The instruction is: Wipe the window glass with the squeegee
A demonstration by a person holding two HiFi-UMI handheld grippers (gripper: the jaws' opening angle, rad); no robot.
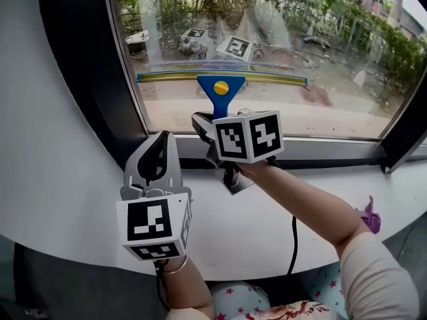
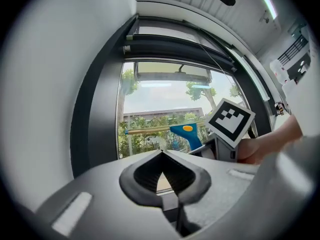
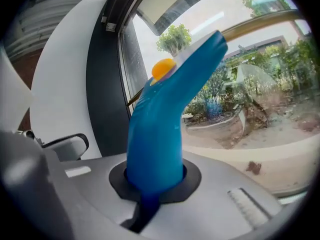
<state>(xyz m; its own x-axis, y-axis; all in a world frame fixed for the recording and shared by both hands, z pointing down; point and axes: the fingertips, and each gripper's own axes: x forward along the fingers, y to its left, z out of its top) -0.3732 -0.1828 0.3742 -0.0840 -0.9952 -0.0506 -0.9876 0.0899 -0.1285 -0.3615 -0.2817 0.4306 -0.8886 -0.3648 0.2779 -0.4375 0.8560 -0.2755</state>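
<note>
A blue squeegee (image 1: pixel 221 93) with an orange knob and a long brass-coloured blade (image 1: pixel 280 79) lies flat against the lower window glass (image 1: pixel 300 52). My right gripper (image 1: pixel 212 127) is shut on its blue handle (image 3: pixel 159 134), just above the sill. The left gripper (image 1: pixel 158 153) rests low on the white ledge to the left of the squeegee, shut with nothing between its fingers. From the left gripper view the squeegee (image 2: pixel 186 134) shows ahead against the pane, beside the right gripper's marker cube (image 2: pixel 230 121).
A dark window frame (image 1: pixel 80 65) rises on the left, and a dark corner post (image 1: pixel 403 139) stands at the right. The white curved ledge (image 1: pixel 60 199) runs under the window. A purple scrap (image 1: pixel 369 215) lies on the ledge at the right. A black cable (image 1: pixel 293 242) hangs from the right gripper.
</note>
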